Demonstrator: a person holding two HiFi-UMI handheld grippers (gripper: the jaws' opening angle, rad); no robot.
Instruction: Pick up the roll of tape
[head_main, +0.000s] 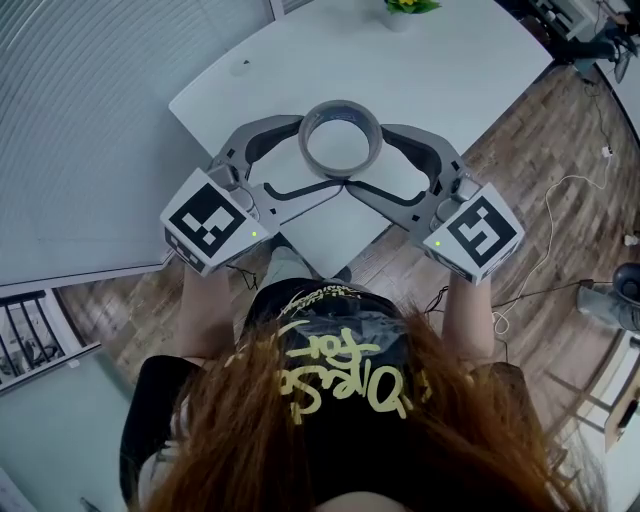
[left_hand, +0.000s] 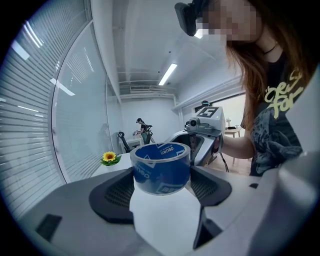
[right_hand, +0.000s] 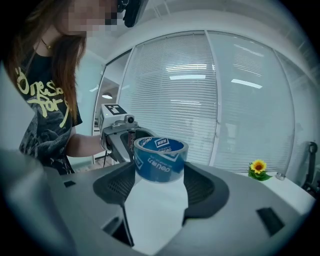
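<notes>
Two hand-held grippers, one tape roll and one sunflower are in view. The left hand-held gripper (head_main: 318, 152) has its jaws spread wide. The tape (left_hand: 161, 172) stands between their tips on the white table (head_main: 440, 60). The right hand-held gripper (head_main: 368, 155), jaws equally spread, brackets the same roll from the other side. The sunflower (head_main: 405, 8) sits well beyond both. A glass wall with blinds (head_main: 80, 120) lies left and wood floor (head_main: 560, 130) right.

an office: glass partition walls with slatted blinds (right_hand: 210, 100) fill the right gripper view, and a ceiling strip light (left_hand: 167, 74) shows upper centre in the left one. a white surface (head_main: 420, 60) stands on wood-look floor (head_main: 560, 150), lower right in the head view.
</notes>
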